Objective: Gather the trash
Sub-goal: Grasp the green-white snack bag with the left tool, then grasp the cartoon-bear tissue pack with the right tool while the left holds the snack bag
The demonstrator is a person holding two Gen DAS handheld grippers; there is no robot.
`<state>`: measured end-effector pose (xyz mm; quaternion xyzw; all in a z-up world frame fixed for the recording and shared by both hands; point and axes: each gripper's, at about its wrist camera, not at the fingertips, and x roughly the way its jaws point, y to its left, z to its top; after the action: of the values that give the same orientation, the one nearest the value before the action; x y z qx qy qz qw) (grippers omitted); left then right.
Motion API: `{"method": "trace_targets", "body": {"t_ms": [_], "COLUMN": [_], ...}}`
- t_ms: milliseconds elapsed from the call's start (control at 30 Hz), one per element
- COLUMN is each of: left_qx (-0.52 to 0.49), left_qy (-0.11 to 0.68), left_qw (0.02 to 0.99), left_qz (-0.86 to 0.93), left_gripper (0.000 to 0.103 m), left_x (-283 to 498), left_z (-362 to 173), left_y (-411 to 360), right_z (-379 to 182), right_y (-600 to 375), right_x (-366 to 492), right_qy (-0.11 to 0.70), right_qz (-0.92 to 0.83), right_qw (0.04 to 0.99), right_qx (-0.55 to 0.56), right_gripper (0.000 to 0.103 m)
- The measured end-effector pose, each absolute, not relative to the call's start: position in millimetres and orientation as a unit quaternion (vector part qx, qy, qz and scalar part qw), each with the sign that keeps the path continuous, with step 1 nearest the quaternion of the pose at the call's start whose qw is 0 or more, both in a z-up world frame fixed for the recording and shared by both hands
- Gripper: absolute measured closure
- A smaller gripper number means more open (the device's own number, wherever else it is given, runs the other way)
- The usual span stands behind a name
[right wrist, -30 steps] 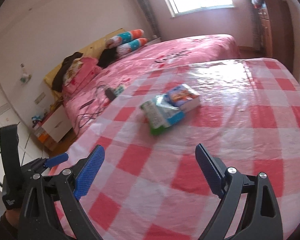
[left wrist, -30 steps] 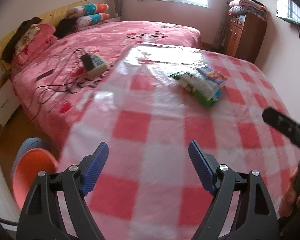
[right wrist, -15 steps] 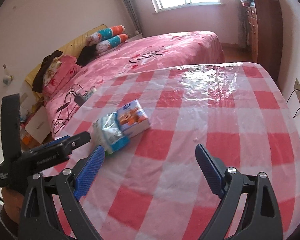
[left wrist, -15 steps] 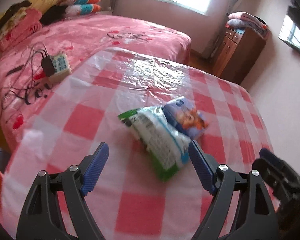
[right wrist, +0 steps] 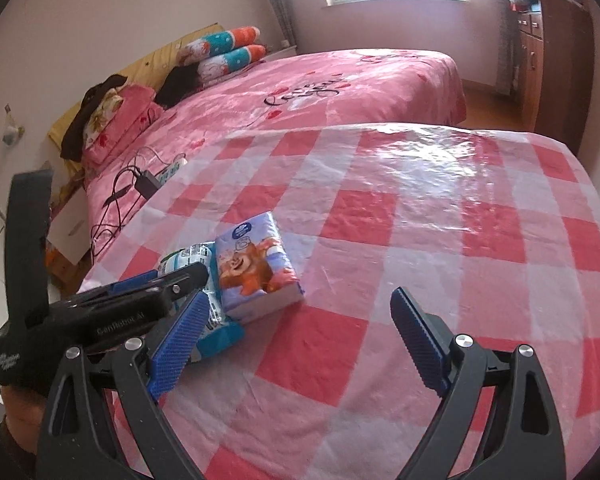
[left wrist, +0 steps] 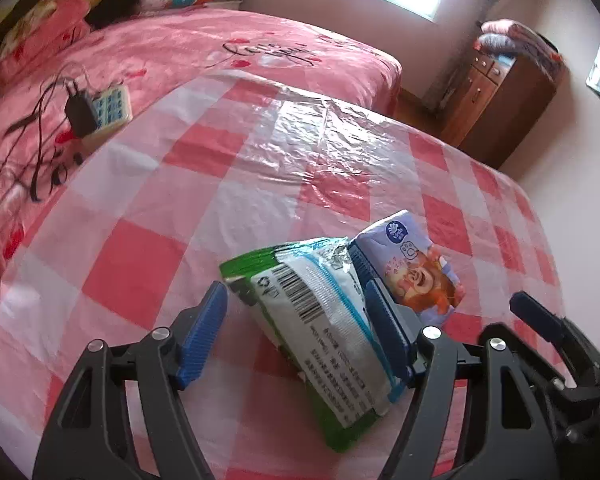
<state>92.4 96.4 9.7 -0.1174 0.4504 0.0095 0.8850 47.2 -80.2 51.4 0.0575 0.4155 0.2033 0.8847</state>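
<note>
The left tool (left wrist: 296,328) was spread open around a green and white wrapper (left wrist: 320,328) that lay on the worktop (left wrist: 140,264), which was covered in a pink and white checked cloth under clear plastic. Its left blue pad (left wrist: 202,336) stood just clear of the wrapper's green edge, while the right pad (left wrist: 384,328) sat against the wrapper's blue-trimmed side; whether that pad truly pressed on it could not be told. The wrapper showed a barcode and rows of small print, and its far end was crumpled. Just to its right, touching it, lay a pale purple tissue pack (left wrist: 416,268) printed with a cartoon bear. In the right wrist view the right tool (right wrist: 300,344) hovered open over bare checked cloth, gripping nothing, with the tissue pack (right wrist: 256,268) just beyond its left pad (right wrist: 178,340) and the wrapper (right wrist: 204,304) partly hidden behind that pad and the black body of the left tool (right wrist: 140,296). Both items sat near the worktop's left edge. Beyond that edge stood a bed (right wrist: 340,80) with a pink cover, and on it a power strip (left wrist: 110,106) with a black adapter and tangled cables. A brown wooden cabinet (right wrist: 548,60) stood at the far right.
</note>
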Motion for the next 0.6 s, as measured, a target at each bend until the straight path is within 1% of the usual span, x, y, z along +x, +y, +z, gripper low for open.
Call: {"method": "trace_targets", "body": {"t_ms": [167, 233, 300, 400, 600], "left_qx": [-0.090, -0.090, -0.092, -0.105, -0.112], "left_qy": [0.444, 0.444, 0.443, 0.442, 0.440], "left_qw": [0.892, 0.891, 0.892, 0.891, 0.891], "left_qz": [0.004, 0.001, 0.000, -0.008, -0.008], "left_gripper": [0.033, 0.038, 0.051, 0.055, 0.058], "left_x": [94.6, 94.1, 92.6, 89.9, 81.5], "left_z": [8.9, 9.6, 10.0, 9.7, 8.9], "left_y": [96.9, 98.6, 103.3, 111.6, 124.7], "right_z": [46.4, 44.2, 42.5, 41.7, 35.1], "right_y": [-73.0, -71.2, -67.1, -60.0, -44.9], "right_x": [53.5, 56.9, 60.4, 65.3, 77.4], "right_qy": [0.420, 0.423, 0.426, 0.426, 0.430], "right_qz": [0.204, 0.203, 0.203, 0.206, 0.201], "right_qw": [0.883, 0.882, 0.881, 0.880, 0.880], "right_qx": [0.044, 0.042, 0.040, 0.034, 0.010], "right_gripper": [0.012, 0.012, 0.012, 0.012, 0.012]}}
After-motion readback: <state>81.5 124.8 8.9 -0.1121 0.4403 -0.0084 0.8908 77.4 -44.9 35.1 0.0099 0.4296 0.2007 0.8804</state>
